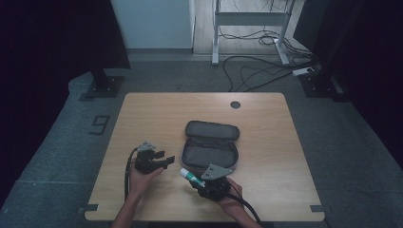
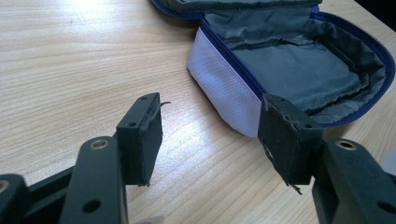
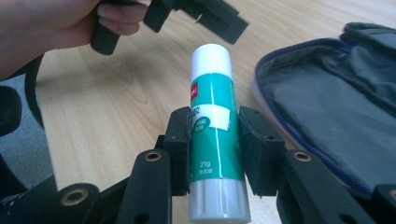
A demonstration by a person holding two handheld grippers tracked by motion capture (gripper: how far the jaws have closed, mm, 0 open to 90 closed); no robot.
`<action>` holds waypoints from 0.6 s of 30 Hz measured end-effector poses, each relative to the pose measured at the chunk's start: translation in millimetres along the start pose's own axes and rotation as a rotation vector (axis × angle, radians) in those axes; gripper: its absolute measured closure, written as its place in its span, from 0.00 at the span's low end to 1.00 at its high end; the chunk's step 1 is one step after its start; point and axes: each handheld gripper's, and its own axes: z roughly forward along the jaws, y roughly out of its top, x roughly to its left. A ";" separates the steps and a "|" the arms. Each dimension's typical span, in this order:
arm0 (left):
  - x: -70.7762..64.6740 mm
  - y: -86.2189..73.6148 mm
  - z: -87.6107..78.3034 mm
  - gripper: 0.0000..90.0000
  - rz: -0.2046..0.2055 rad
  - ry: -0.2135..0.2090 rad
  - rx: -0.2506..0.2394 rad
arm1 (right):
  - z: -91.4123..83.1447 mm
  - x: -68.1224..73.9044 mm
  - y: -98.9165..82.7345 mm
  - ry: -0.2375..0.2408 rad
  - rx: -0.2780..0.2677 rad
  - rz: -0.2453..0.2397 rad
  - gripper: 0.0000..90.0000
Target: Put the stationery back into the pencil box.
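Your right tongs [image 3: 215,156] are clamped on the glue stick [image 3: 214,135], the two pads pressing its green barrel at about mid-length, white cap pointing away from your hand and the grey base toward it. In the high view the glue stick [image 1: 191,176] is carried just above the desk [image 1: 142,114], near its front edge, with the cap aimed left toward your other hand. The open pouch [image 1: 210,145] lies just beyond and slightly right of the stick, its lid folded back away from you and its grey-lined well facing up. That is the relation to mind: the well is long from left to right across the desk, and the stick's long axis already runs roughly the same way, so the move looks like a short carry forward with little turning, then a release over the lining. Your right hand is the nearer one to the well and already has the load. Your left tongs [image 2: 210,135] stand wide apart with nothing between them, hovering just beside the pouch's [image 2: 299,70] near left end, close enough to steady the white side wall if the pouch slides.
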 end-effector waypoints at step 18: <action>-1.3 -0.2 1.1 0.45 -0.001 0.001 0.002 | -6.9 -30.4 4.9 -0.071 -0.033 0.048 0.72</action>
